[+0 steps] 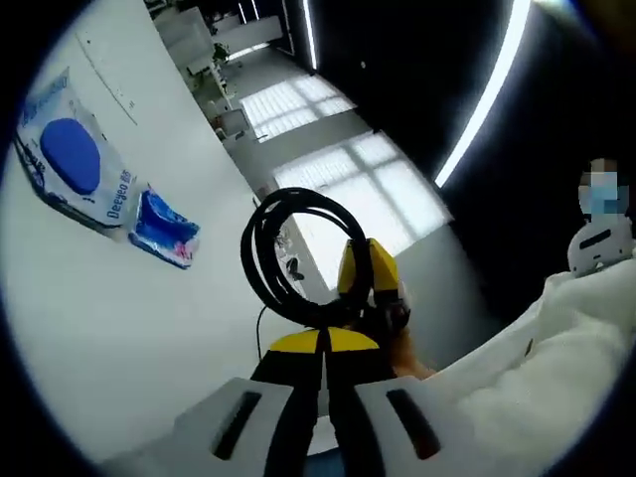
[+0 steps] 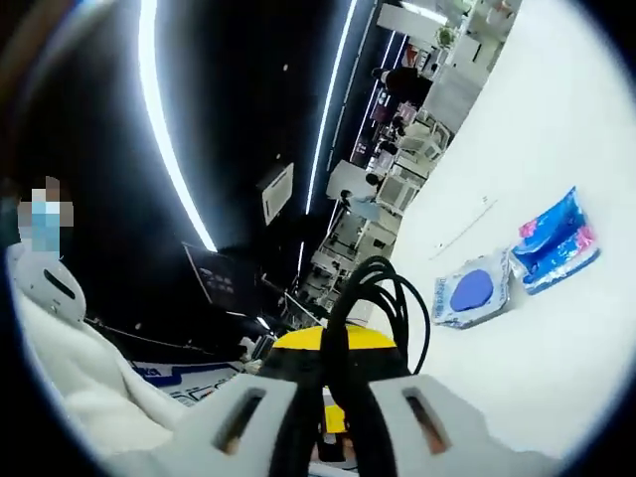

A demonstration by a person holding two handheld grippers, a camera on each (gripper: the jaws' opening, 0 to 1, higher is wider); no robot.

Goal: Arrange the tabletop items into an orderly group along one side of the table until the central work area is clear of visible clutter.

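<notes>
- Left gripper (image 1: 323, 373): jaws together, clamped on a coiled black cable (image 1: 288, 253), which stands up as a loop straight ahead of the tips.
- Right gripper (image 2: 338, 383): jaws drawn together around strands of the same coiled black cable (image 2: 383, 298); loop rises just beyond the tips and bows toward the right.
- In the left gripper view, the other gripper (image 1: 370, 273) seen just past the tips and slightly right, yellow-tipped, touching the far side of the coil; a hand (image 1: 407, 358) partly visible below it.
- White table (image 1: 119, 328) spread out to the left of the left gripper; in the right gripper view, the same surface (image 2: 556, 368) to the right of the jaws.
- White pack with blue oval (image 1: 70, 159) lying flat on the table, well away to the upper left of the left gripper; seen in the right gripper view (image 2: 472, 290) ahead and to the right, beyond the cable loop.
- Blue tissue pack (image 1: 164, 229) just beside the white pack, on the side nearer the left gripper; in the right gripper view (image 2: 558, 241) on the far right side of the white pack.
- Cannot tell whether the two packs touch.
- White sleeve (image 1: 537, 368) to the right of the left gripper; white garment (image 2: 79, 388) to the left of the right gripper.
</notes>
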